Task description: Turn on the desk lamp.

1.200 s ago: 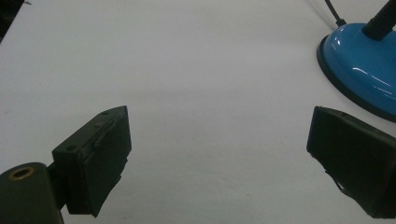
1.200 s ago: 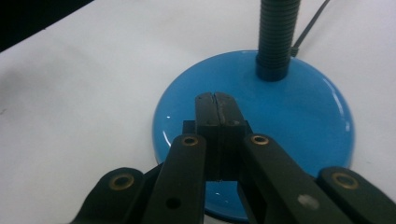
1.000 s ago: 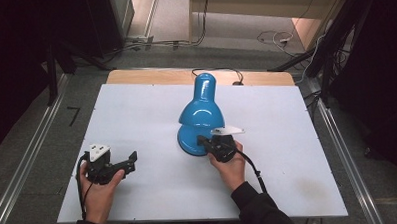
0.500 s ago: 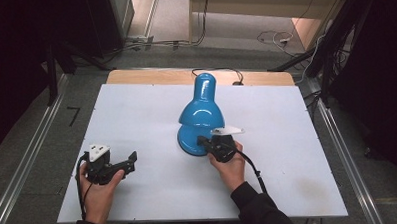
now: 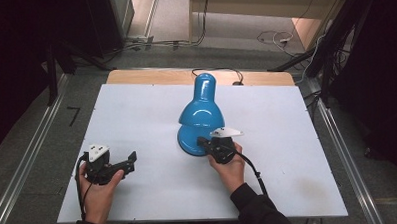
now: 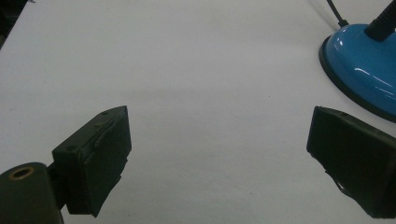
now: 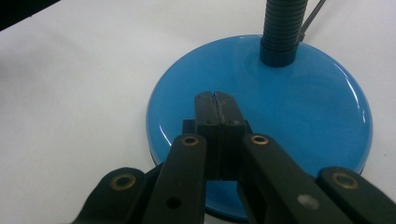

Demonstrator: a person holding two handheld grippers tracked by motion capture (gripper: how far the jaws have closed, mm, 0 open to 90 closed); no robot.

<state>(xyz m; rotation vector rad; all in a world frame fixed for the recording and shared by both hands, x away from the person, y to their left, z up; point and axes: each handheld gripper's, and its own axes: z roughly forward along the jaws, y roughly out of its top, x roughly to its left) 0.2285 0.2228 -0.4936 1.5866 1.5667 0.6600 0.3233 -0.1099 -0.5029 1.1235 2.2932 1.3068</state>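
Observation:
A blue desk lamp (image 5: 201, 111) stands mid-table, its shade bent over its round base (image 5: 186, 140). My right gripper (image 5: 201, 141) is shut, and its tips lie over the near part of that base. In the right gripper view the two jaws meet flat with nothing between them, tips (image 7: 215, 96) on the glossy blue base (image 7: 308, 102) below the ribbed black neck (image 7: 281, 28). My left gripper (image 5: 133, 157) is open at the front left of the table. Its jaws (image 6: 219, 121) stand wide apart over bare white surface, the lamp base (image 6: 364, 60) off to their right.
The white tabletop (image 5: 136, 109) has a wooden strip (image 5: 150, 76) along its far edge, where the lamp's black cord (image 5: 220, 70) runs off. Metal rails (image 5: 348, 152) flank the table, and cables (image 5: 279, 38) lie on the floor beyond.

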